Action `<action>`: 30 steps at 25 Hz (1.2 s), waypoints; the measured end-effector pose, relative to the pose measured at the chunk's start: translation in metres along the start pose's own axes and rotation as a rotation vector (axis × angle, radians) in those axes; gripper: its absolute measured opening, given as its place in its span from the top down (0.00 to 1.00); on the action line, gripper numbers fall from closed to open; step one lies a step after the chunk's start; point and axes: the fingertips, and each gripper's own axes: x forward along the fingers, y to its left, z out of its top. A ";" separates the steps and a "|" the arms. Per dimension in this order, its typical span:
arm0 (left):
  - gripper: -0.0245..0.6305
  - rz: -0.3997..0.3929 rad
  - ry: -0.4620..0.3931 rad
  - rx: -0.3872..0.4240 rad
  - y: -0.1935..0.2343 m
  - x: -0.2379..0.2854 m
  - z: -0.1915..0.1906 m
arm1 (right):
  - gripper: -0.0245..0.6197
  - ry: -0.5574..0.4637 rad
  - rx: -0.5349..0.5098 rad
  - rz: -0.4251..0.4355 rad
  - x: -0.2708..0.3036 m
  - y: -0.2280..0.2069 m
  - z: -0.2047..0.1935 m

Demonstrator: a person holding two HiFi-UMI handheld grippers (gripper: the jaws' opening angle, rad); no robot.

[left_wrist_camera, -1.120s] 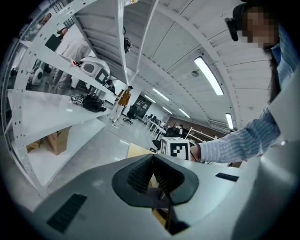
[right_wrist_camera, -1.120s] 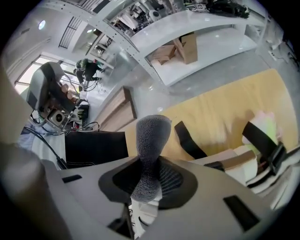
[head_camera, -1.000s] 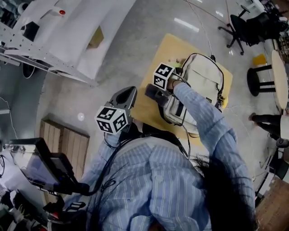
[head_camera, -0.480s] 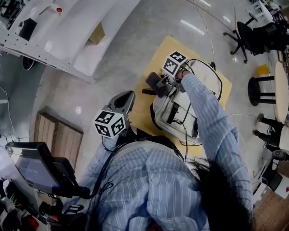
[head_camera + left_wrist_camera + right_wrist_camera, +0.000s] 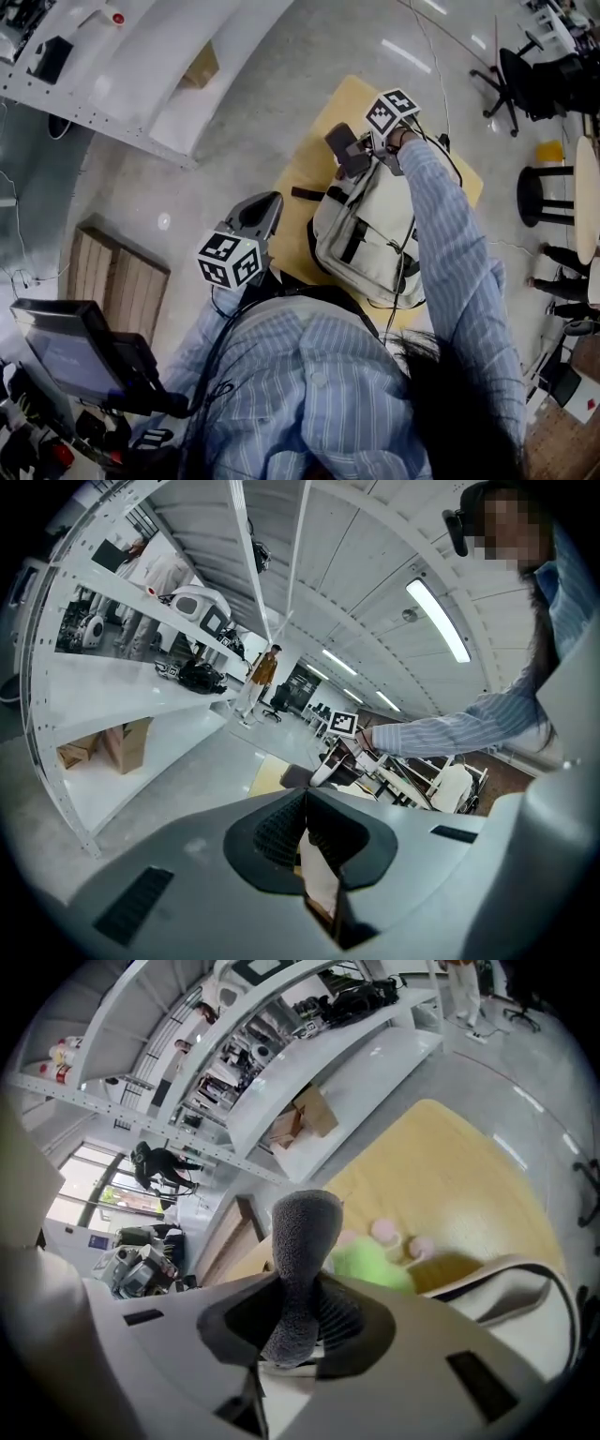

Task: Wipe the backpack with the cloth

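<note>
A beige backpack with black straps lies on the small yellow wooden table. My right gripper reaches over the backpack's far top end, shut on a grey cloth that sticks out from its jaws. In the right gripper view, the backpack's black-edged rim shows low at the right. My left gripper hangs close to my body, off the table's near-left edge, jaws together with nothing in them. The left gripper looks toward the table and the right gripper.
A green soft toy with pink bits lies on the table beyond the backpack. White shelving runs along the far left, a wooden pallet lies at the left, and an office chair and a stool stand at the right.
My right gripper has carried the cloth up along the backpack toward its far top end. More of the backpack's front now shows. The left gripper has barely moved.
</note>
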 end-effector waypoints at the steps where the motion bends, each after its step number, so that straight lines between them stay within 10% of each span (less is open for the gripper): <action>1: 0.96 0.002 0.004 0.003 -0.002 0.001 -0.002 | 0.82 -0.004 0.007 -0.001 -0.004 -0.005 0.000; 16: 0.96 0.023 0.056 0.022 -0.010 0.014 -0.005 | 0.82 -0.153 0.228 -0.148 -0.066 -0.120 0.017; 30: 0.96 0.018 0.102 0.037 -0.009 0.030 -0.008 | 0.82 -0.427 0.482 -0.088 -0.134 -0.184 0.016</action>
